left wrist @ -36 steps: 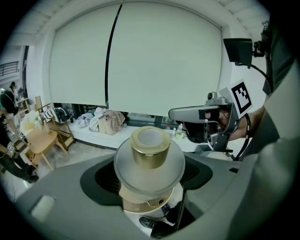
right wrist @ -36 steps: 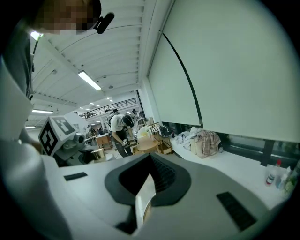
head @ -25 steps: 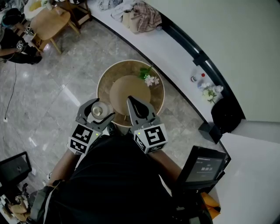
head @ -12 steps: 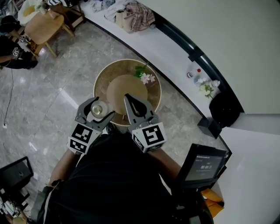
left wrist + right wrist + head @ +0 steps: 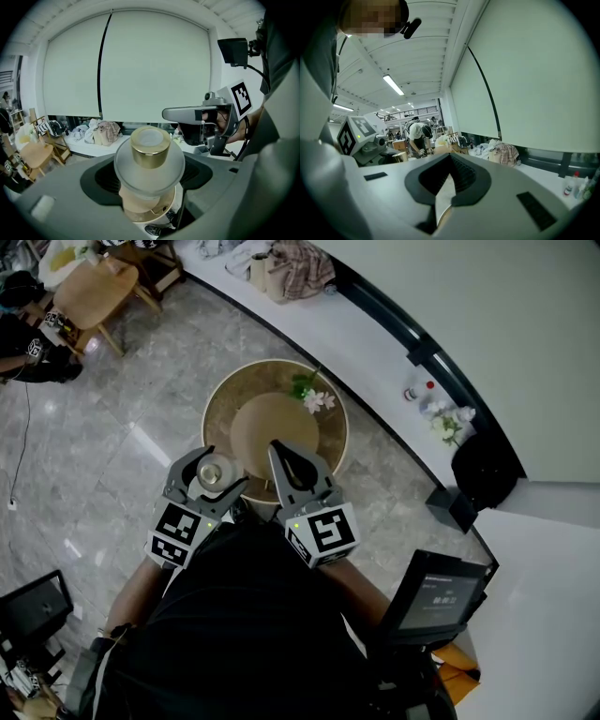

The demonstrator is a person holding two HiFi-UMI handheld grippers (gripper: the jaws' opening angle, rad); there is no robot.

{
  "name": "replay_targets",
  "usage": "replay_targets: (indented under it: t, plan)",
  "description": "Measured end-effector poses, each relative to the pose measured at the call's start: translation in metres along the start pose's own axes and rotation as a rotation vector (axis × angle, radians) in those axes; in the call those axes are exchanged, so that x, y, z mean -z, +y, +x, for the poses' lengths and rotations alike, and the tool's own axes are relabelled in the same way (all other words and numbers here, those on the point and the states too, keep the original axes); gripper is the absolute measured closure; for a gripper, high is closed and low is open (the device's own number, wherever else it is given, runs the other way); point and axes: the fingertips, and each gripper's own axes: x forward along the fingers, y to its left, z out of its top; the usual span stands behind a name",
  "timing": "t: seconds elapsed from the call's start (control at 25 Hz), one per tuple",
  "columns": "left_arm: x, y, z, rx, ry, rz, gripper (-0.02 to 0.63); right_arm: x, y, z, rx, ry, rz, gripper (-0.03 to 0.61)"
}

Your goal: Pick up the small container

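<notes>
The small container (image 5: 149, 161), a frosted glass jar with a gold cap (image 5: 150, 146), sits between the jaws of the left tongs (image 5: 214, 472), above the near edge of the round woven surface (image 5: 330, 444). It looks light but hard, smooth and breakable. The rounded body under the cap seems the safest place to clamp, and the jaws press there now. The right tongs (image 5: 449, 180) are closed to a sliver, empty, just beside.
</notes>
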Motion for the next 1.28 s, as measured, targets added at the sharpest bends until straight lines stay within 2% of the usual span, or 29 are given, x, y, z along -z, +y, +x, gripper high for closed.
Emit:
replay_targets:
  t: [1.28]
  plan:
    - [0.0047, -0.0036, 0.0028, 0.012, 0.017, 0.001, 0.275, 0.0046, -0.0001, -0.0032, 0.001, 0.005, 0.041, 0.583]
